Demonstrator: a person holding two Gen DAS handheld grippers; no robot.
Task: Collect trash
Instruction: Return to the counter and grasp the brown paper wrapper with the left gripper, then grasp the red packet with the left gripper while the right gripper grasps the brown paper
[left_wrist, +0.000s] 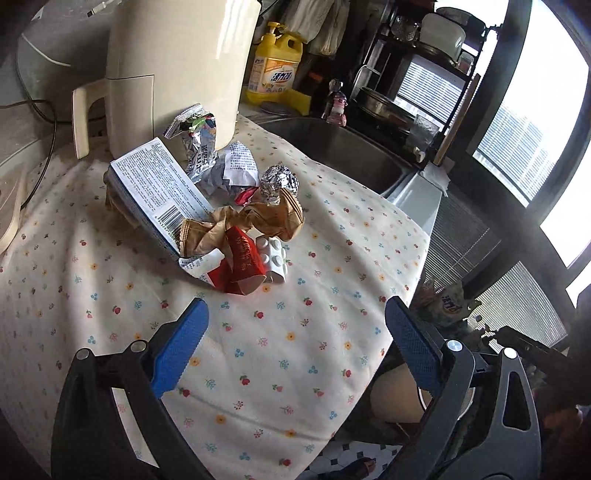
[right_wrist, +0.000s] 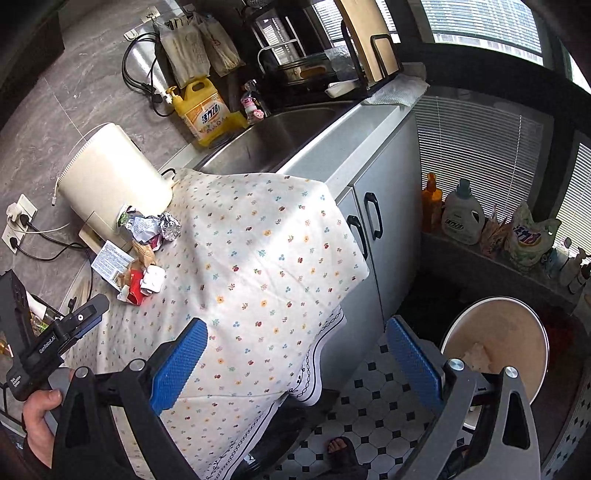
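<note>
A heap of trash lies on the flowered cloth: a blue-and-white carton, crumpled brown paper, a red wrapper, a white toy brick, a foil ball, silver wrappers and crumpled white paper. My left gripper is open, just short of the red wrapper, holding nothing. My right gripper is open over the cloth's hanging corner, far from the heap. A round bin stands on the floor under its right finger, with a scrap inside.
A cream appliance stands right behind the heap. The steel sink lies beyond the cloth, with a yellow detergent jug at its back. A hand holds the left gripper's handle. Bottles line the ledge by the window.
</note>
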